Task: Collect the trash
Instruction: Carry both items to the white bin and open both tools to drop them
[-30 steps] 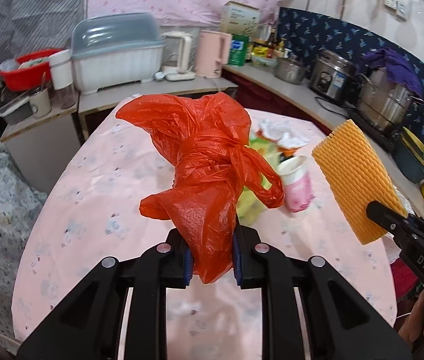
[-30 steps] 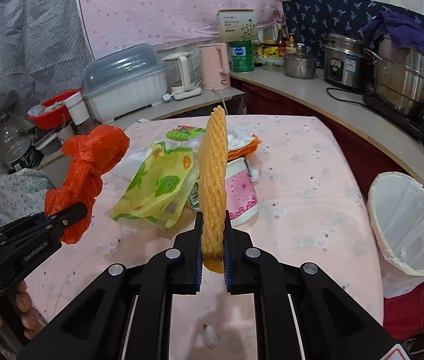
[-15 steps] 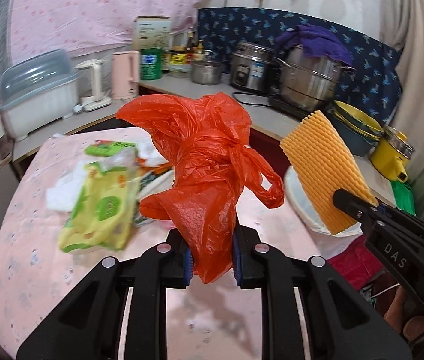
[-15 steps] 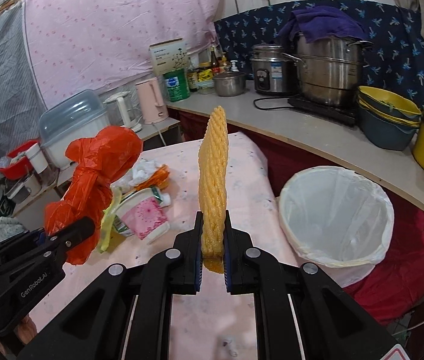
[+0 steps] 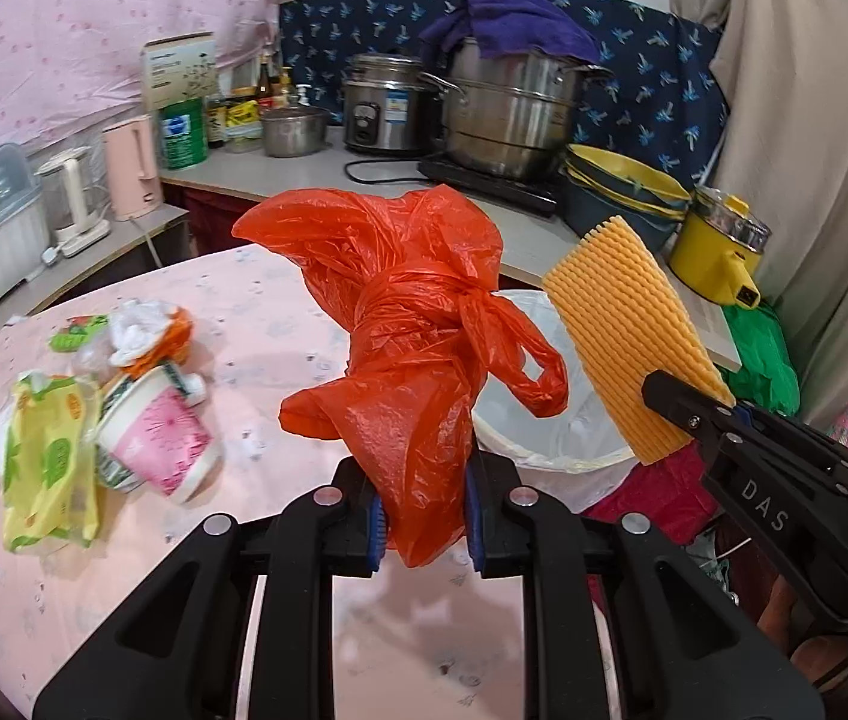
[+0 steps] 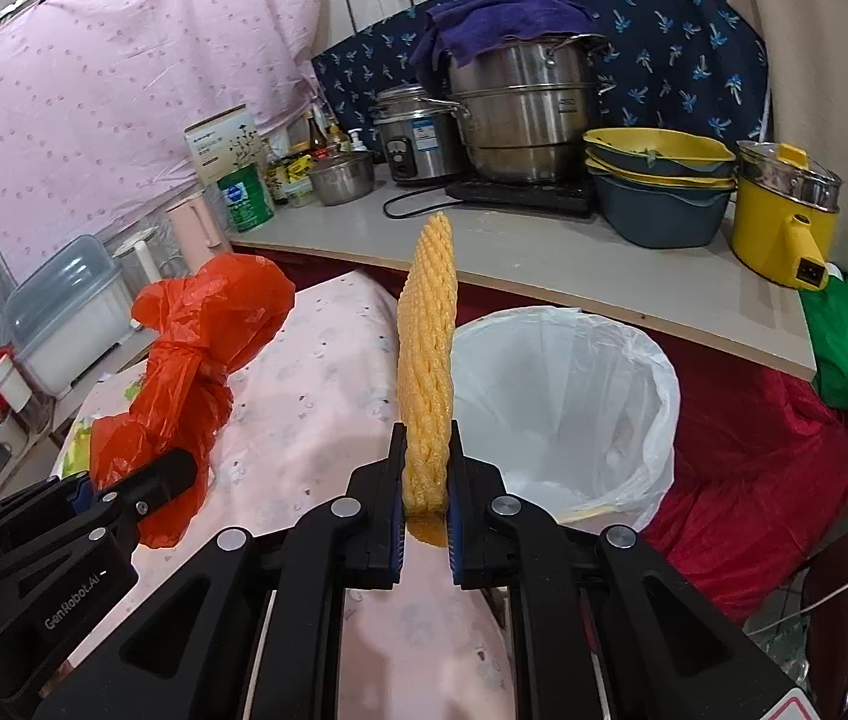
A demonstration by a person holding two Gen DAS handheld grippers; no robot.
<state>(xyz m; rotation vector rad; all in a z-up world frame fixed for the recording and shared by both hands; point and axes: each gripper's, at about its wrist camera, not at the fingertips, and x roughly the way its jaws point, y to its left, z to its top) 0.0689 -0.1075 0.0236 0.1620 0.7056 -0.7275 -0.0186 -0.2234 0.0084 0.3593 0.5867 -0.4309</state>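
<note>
- two pairs of tongs are up over the pink-clothed worktop (image 5: 280, 324), each closed on a piece of trash.
- the left tongs (image 5: 422, 516) pinch the lower end of a knotted red plastic bag (image 5: 406, 330); the bag stands up from the pads and its loop handle hangs toward the right.
- the right tongs (image 6: 427, 519) clamp the bottom edge of a yellow foam net sleeve (image 6: 427, 360), which stands upright and edge-on between the pads.
- in the left wrist view the sleeve shows its broad ribbed face, tilted, just beside the red bag and not touching it.
- a white-lined trash bin (image 6: 568, 402) stands off the worktop's far edge, below the grey kitchen counter (image 6: 574, 264); in the right wrist view the sleeve rises just left of its rim.
- in the left wrist view the bin is mostly hidden behind the red bag and the sleeve.
- more trash lies on the worktop's left part: a pink and white paper cup (image 5: 154, 432) on its side, a yellow-green wrapper (image 5: 46, 462) touching it, and crumpled white and orange scraps (image 5: 148, 330) behind.
- steel pots, stacked yellow and blue basins and a yellow kettle sit on the counter.
</note>
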